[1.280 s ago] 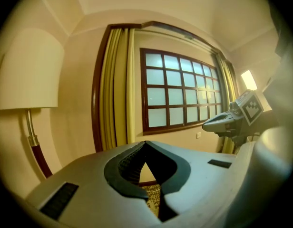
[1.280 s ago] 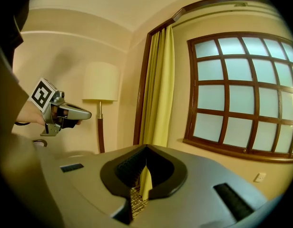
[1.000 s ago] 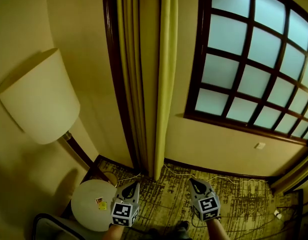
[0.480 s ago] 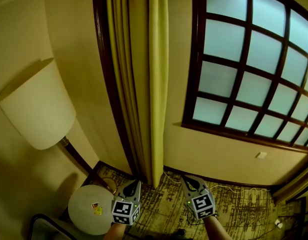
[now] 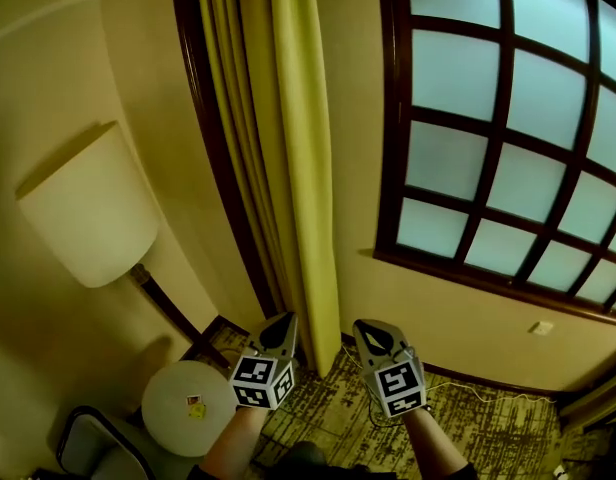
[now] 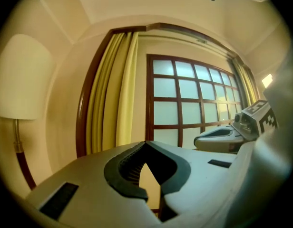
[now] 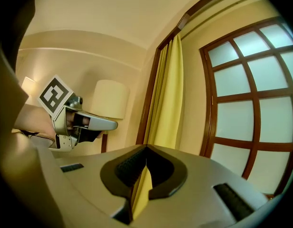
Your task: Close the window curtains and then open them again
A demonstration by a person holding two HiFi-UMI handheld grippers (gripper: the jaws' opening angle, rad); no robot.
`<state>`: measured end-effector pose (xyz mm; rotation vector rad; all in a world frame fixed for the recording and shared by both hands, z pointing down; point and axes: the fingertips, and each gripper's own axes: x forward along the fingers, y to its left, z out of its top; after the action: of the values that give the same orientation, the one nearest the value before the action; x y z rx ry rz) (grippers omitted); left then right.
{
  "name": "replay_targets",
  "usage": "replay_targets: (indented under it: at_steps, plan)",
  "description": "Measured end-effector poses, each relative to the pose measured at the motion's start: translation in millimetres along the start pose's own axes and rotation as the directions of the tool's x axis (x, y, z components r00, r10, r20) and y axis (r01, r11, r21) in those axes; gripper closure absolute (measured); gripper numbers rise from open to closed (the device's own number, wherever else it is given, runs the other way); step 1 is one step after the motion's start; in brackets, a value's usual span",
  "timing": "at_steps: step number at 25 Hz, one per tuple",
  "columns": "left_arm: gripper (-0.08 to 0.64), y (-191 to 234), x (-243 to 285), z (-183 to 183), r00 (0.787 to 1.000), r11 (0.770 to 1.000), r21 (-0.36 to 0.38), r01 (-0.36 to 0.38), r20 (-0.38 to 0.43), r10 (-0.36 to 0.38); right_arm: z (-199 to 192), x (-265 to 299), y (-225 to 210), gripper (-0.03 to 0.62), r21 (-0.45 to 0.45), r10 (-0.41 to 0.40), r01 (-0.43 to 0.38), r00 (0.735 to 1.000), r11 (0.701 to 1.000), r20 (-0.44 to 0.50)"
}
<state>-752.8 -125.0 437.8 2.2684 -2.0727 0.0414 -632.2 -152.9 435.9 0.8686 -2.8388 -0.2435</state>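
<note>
The yellow-green curtain (image 5: 298,168) hangs gathered in folds along the dark wooden frame, left of the frosted grid window (image 5: 508,168), whose panes are uncovered. Both grippers are held level, side by side, below and in front of the curtain's lower part without touching it. My left gripper (image 5: 280,322) is shut and empty; its own view shows the curtain (image 6: 115,103) and window (image 6: 184,99) ahead past its closed tips (image 6: 145,144). My right gripper (image 5: 369,328) is also shut with nothing held (image 7: 146,148), and the curtain (image 7: 168,99) is straight ahead of it.
A floor lamp with a cream shade (image 5: 88,218) stands against the left wall. Below it are a small round white table (image 5: 183,408) and a dark chair (image 5: 88,448). A white cable (image 5: 478,388) runs along the skirting on the patterned carpet.
Both grippers have risen and come closer to the curtain, still shut. The head view has tilted and moved in, so curtain and window loom larger.
</note>
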Motion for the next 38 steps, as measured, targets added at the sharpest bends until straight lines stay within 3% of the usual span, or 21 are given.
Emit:
replay_targets:
  at_steps: [3,8,12,15,22,38]
  plan:
    - [0.552,7.3,29.6,39.6,0.999,0.999,0.041,-0.006,0.041,0.005,19.2,10.8,-16.6,0.575,0.005,-0.005,0.005,1.000,1.000,0.023]
    - [0.354,26.5,88.2,108.2,0.992,0.992,0.127,0.017,0.121,-0.033,50.1,39.0,-50.0,0.575,-0.024,-0.059,0.060,0.997,0.998,0.046]
    - [0.293,42.8,127.9,172.1,0.972,0.979,0.202,0.006,0.227,-0.053,74.4,68.6,-65.4,0.575,-0.026,-0.085,0.087,0.994,0.996,0.064]
    - [0.275,55.8,155.2,215.2,0.956,0.971,0.238,-0.008,0.288,-0.063,87.8,93.3,-75.9,0.575,-0.030,-0.108,0.110,0.991,0.993,0.073]
    - [0.250,74.9,206.7,281.6,0.939,0.962,0.275,-0.002,0.332,-0.093,85.0,139.2,-92.6,0.575,-0.027,-0.151,0.153,0.987,0.988,0.048]
    - [0.250,66.4,288.8,348.7,0.924,0.952,0.304,0.035,0.353,-0.147,86.0,166.6,-129.2,0.575,0.013,-0.238,0.237,0.971,0.971,0.039]
